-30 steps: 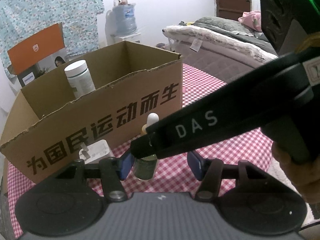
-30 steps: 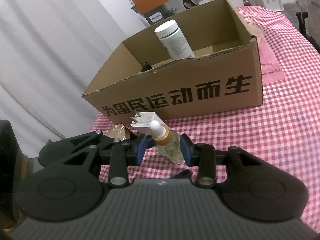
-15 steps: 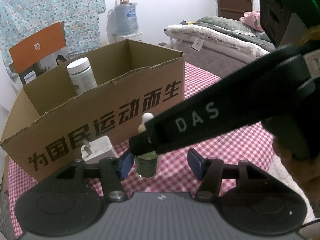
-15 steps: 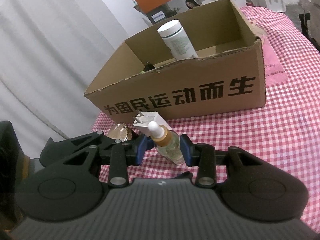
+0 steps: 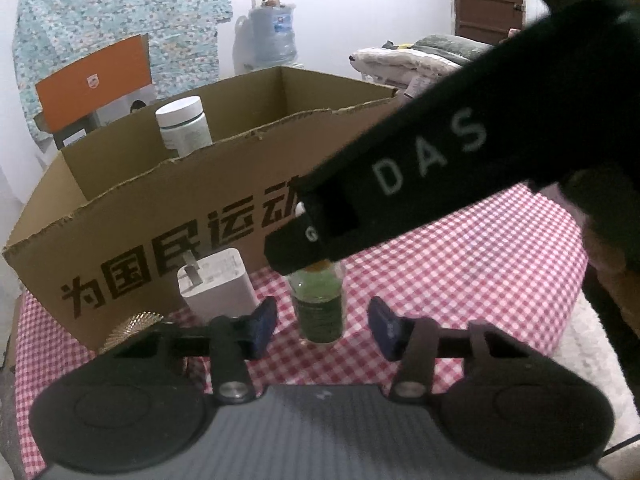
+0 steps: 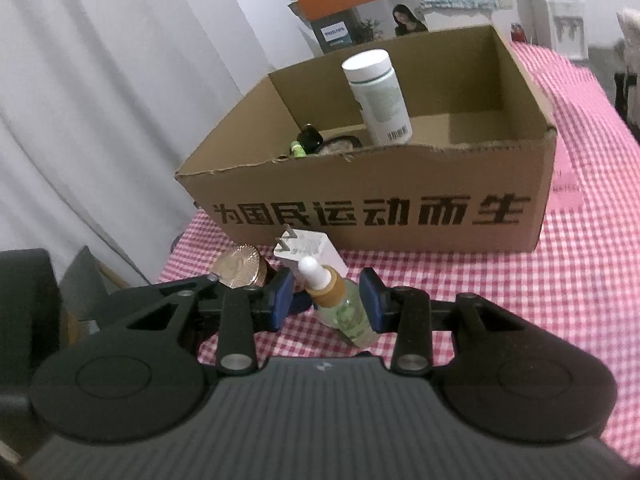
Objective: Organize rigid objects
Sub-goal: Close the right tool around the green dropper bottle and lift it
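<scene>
A small green dropper bottle (image 6: 342,308) with a white tip and tan collar sits between my right gripper's (image 6: 326,304) blue pads, which are shut on it. In the left wrist view the same bottle (image 5: 318,308) hangs above the checked cloth under the right gripper's black body. My left gripper (image 5: 322,326) is open, its pads either side of the bottle without touching it. The cardboard box (image 6: 400,208) stands behind, holding a white jar (image 6: 378,96) and small dark items.
A white charger plug (image 5: 216,284) and a gold-lidded jar (image 6: 240,266) sit on the red checked tablecloth (image 6: 520,300) in front of the box. A white curtain hangs on the left. A bed and a water dispenser stand beyond the table.
My right gripper has lifted the dropper bottle higher and nearer the box. The left gripper stays open below it.
</scene>
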`<state>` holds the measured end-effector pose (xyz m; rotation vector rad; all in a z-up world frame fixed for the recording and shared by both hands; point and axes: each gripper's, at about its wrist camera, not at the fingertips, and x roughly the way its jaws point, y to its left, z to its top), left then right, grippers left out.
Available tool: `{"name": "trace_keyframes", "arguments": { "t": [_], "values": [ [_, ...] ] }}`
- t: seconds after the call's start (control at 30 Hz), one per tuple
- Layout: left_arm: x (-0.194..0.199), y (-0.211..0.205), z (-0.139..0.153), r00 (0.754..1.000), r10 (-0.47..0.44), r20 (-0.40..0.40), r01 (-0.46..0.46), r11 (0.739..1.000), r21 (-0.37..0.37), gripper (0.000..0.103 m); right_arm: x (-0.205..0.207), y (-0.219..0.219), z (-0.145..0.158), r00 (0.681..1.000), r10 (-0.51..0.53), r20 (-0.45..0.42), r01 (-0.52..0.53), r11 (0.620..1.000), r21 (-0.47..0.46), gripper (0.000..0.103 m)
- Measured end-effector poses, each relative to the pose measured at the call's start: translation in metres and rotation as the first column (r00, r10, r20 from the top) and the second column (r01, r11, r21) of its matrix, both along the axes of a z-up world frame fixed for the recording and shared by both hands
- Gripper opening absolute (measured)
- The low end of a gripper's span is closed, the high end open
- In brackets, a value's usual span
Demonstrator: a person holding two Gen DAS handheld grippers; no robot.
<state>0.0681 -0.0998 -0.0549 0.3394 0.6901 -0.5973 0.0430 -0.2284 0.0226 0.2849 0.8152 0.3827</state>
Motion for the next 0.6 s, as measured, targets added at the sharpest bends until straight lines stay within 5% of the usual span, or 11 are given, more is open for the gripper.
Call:
{"name": "trace_keyframes", "arguments": {
  "t": [0.17, 0.3, 0.6],
  "values": [
    [0.004, -0.002, -0.005, 1.0, 0.005, -0.002, -0.005, 1.0, -0.011, 0.034, 0.002, 0.01, 0.004, 0.999, 0.02, 0.025, -0.018, 0.997, -0.07, 0.03],
    [0.008, -0.002, -0.005, 1.0, 0.007, -0.017, -0.007, 0.999, -0.044, 0.034, 0.001, 0.009, 0.007, 1.0, 0.009, 0.029, -0.006, 0.996, -0.092, 0.022],
    [0.008, -0.014, -0.008, 1.0, -0.019, -0.003, 0.019, 0.998, -0.053, 0.034, -0.007, -0.004, 0.009, 0.999, -0.019, 0.03, 0.022, 0.994, -0.106, 0.02]
  ]
}}
